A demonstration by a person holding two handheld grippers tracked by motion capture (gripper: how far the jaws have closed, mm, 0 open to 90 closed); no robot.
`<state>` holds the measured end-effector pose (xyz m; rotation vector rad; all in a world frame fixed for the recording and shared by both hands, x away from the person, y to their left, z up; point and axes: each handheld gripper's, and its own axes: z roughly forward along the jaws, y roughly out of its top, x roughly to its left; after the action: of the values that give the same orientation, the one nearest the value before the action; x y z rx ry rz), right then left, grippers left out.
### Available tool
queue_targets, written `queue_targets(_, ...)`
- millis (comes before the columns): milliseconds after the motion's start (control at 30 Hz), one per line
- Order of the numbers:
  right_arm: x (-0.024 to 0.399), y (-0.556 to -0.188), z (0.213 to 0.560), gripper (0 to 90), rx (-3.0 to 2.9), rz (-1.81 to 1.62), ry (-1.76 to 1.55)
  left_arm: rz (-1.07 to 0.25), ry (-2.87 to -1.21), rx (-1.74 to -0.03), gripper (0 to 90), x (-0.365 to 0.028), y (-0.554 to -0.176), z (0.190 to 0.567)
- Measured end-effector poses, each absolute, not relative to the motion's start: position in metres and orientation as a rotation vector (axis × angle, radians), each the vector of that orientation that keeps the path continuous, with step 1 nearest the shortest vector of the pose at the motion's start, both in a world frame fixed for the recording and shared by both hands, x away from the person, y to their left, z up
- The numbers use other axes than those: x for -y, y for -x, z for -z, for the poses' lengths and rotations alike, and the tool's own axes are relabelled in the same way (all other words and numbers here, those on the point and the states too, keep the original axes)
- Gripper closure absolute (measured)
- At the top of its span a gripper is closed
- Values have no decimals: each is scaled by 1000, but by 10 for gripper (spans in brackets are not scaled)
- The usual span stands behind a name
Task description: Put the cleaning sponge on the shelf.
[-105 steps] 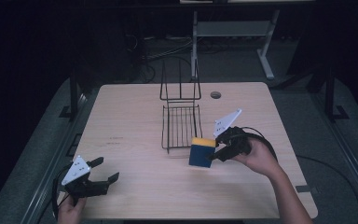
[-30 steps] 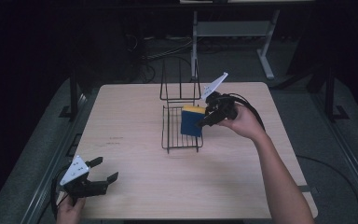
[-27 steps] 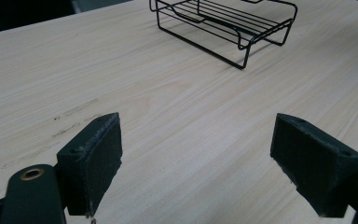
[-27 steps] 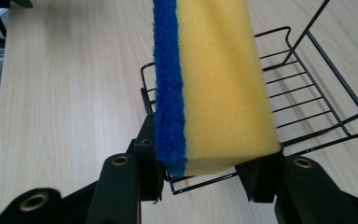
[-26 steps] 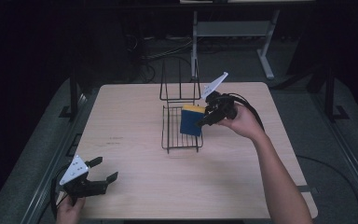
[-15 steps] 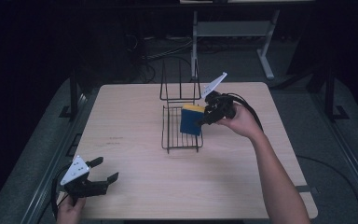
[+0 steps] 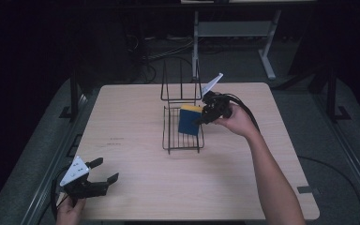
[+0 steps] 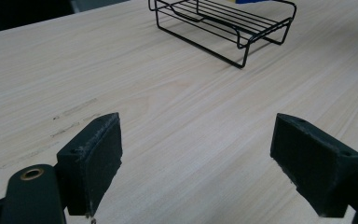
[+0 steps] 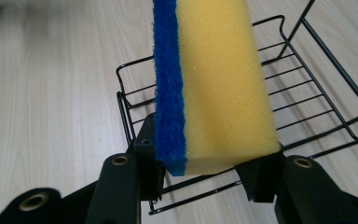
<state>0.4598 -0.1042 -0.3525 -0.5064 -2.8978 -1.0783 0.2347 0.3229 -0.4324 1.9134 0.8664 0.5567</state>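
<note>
Yellow foam backed with a blue scouring layer is making up the sponge (image 9: 214, 84) that the right hand-held gripper (image 7: 205, 115) is clamping, its two black jaws pressing against the sponge's opposite faces near the lower end. In the high view the sponge (image 7: 189, 120) is hanging over the right part of a black wire rack (image 7: 183, 133), blue face turned toward the person, yellow edge up; whether its lower edge is touching the rack's wires I cannot tell. In the right gripper view the sponge is standing up between the jaws, with the rack (image 9: 307, 88) lying beyond and beneath it on the pale wooden desk (image 9: 51, 93).

The rack is sitting near the middle of the desk (image 7: 131, 117), a tall wire back rising at its far end. The person's right hand (image 7: 236, 121) is wrapping around the gripper's body just to the right of the rack, the forearm reaching in from the bottom right.

At the near left corner of the desk, the left hand-held gripper (image 7: 101, 171) is resting low in the person's left hand (image 7: 69, 211), well apart from the rack. Its jaws are standing wide apart with nothing between them; in the left gripper view (image 8: 198, 163) bare wood is showing between the pads, and the rack (image 8: 223, 25) is lying farther off at the top.
</note>
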Motion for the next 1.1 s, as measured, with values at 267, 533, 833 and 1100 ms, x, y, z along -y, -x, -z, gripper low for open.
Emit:
queue_targets(267, 103, -463, 360, 559, 2897, 1074, 546, -558, -1916, -864, 161, -322, -234, 432)
queue_targets(533, 104, -468, 365, 558, 2906, 1074, 558, -558, -1916, -863, 161, -323, -235, 432)
queue_targets(833, 107, -471, 368, 556, 2911, 1075, 565, -558, -1915, -864, 161, -323, -234, 432)
queue_targets(1100, 103, -471, 370, 555, 2917, 1078, 557, -558, -1913, -864, 161, -323, -234, 432)
